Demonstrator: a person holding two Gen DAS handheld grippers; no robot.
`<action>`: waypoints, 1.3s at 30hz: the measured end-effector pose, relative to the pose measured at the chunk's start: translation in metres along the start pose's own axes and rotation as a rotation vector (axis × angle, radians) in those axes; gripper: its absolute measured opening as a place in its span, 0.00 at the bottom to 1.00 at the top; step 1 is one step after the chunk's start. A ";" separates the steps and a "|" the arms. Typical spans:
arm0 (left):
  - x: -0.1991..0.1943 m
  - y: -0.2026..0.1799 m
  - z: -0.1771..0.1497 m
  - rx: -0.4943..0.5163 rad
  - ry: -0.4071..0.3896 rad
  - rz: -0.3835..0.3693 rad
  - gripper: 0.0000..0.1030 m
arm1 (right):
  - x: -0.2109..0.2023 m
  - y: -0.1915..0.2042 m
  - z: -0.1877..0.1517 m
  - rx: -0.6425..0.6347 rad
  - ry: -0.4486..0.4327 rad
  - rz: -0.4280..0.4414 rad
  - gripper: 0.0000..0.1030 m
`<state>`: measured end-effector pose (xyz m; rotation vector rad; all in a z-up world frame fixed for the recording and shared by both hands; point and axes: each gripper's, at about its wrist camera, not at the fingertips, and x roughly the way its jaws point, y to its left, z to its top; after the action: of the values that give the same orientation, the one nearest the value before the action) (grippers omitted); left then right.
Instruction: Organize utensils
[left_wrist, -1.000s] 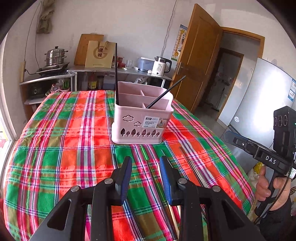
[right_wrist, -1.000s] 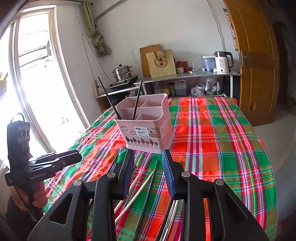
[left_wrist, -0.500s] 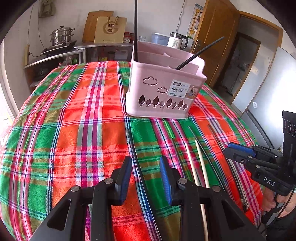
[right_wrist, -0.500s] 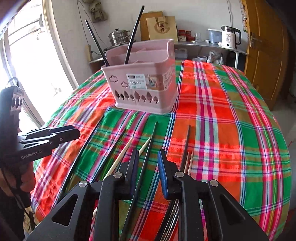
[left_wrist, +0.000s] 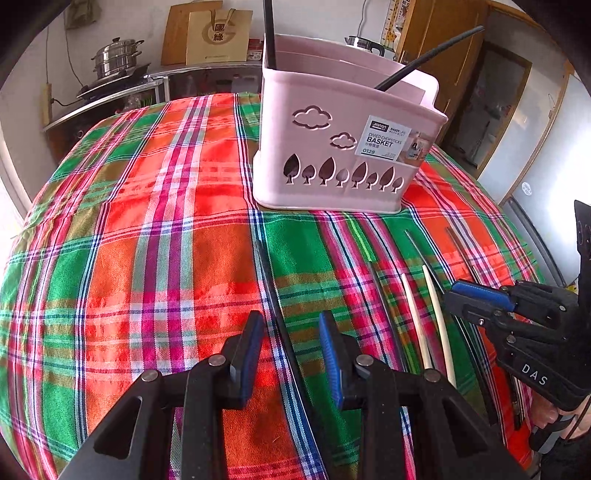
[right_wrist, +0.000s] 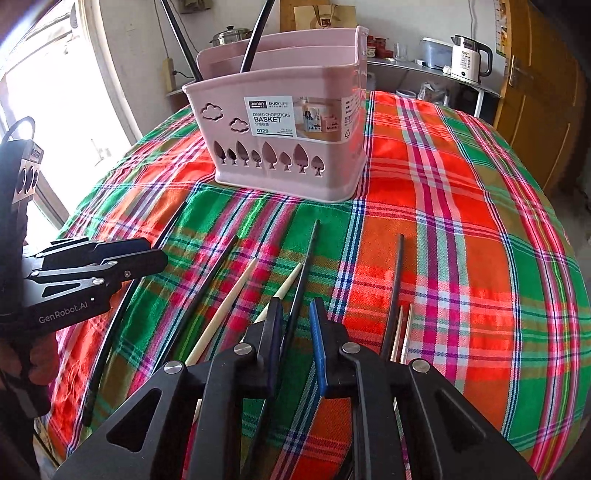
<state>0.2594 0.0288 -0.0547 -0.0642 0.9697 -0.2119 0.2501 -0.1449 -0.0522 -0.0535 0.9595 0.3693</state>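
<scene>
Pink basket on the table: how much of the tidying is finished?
Two black chopsticks stand in the pink basket. Both tongs are open, each straddling a black chopstick on the cloth: left tongs and right tongs. Left: the pale chopsticks and other dark ones.

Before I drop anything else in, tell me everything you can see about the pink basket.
The pink basket looks like matte plastic, roughly rectangular with rounded corners and inner dividers. Cloud and tree-shaped cutouts pierce its front wall, and a white label reads "DIVIDED CHOPSTICKS BASKET 0129". It stands upright on the plaid tablecloth, beyond the loose chopsticks lying there. Two black chopsticks already stand in it, leaning apart against the rim. Neither gripper touches it.
</scene>
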 end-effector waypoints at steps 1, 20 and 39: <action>0.001 0.000 0.001 0.000 0.001 0.002 0.30 | 0.001 0.001 0.001 -0.001 0.003 -0.004 0.14; 0.002 0.004 0.010 -0.025 0.018 0.022 0.06 | -0.008 0.004 0.011 0.011 -0.028 -0.001 0.06; -0.116 -0.019 0.042 0.032 -0.214 -0.069 0.04 | -0.107 0.002 0.038 0.042 -0.288 0.069 0.05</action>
<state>0.2275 0.0331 0.0661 -0.0893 0.7513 -0.2777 0.2236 -0.1653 0.0564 0.0696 0.6846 0.4080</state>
